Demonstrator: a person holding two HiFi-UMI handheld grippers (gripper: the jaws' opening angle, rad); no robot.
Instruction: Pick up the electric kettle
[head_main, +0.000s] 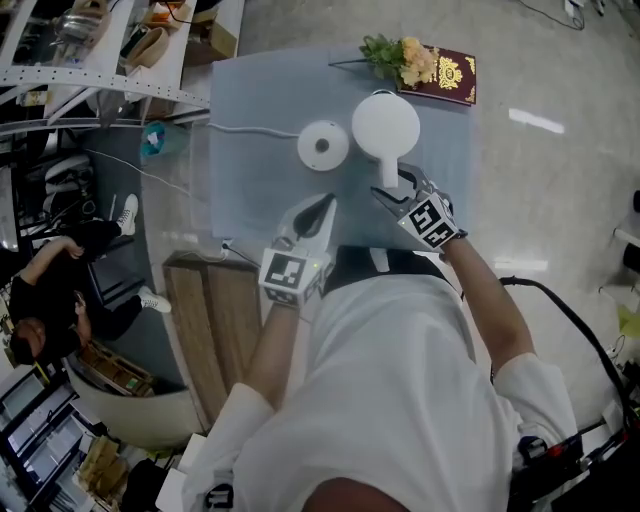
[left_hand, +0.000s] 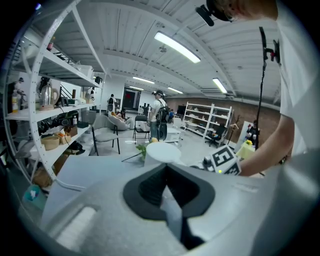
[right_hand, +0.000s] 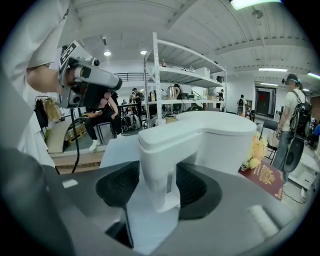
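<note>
The grey table (head_main: 250, 110) carried the upright white electric kettle (head_main: 385, 125) near its middle, handle (right_hand: 160, 165) pointing back toward the person. Its round base (head_main: 323, 145) sat just beside. The right gripper (head_main: 392, 192) straddled the handle, pads released. The left gripper (head_main: 322, 208) was clenched on nothing.

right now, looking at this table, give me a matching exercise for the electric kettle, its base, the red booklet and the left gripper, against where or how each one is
Things:
1. electric kettle
2. kettle base
3. red booklet
4. left gripper

Places or states:
A. jaws together, nothing in them
B. far corner of the table, beside the flowers
C. its handle stands between the open jaws of the right gripper
D. bare on the table, with a white cable running off it

Pairs: 1-C, 2-D, 3-B, 4-A
</note>
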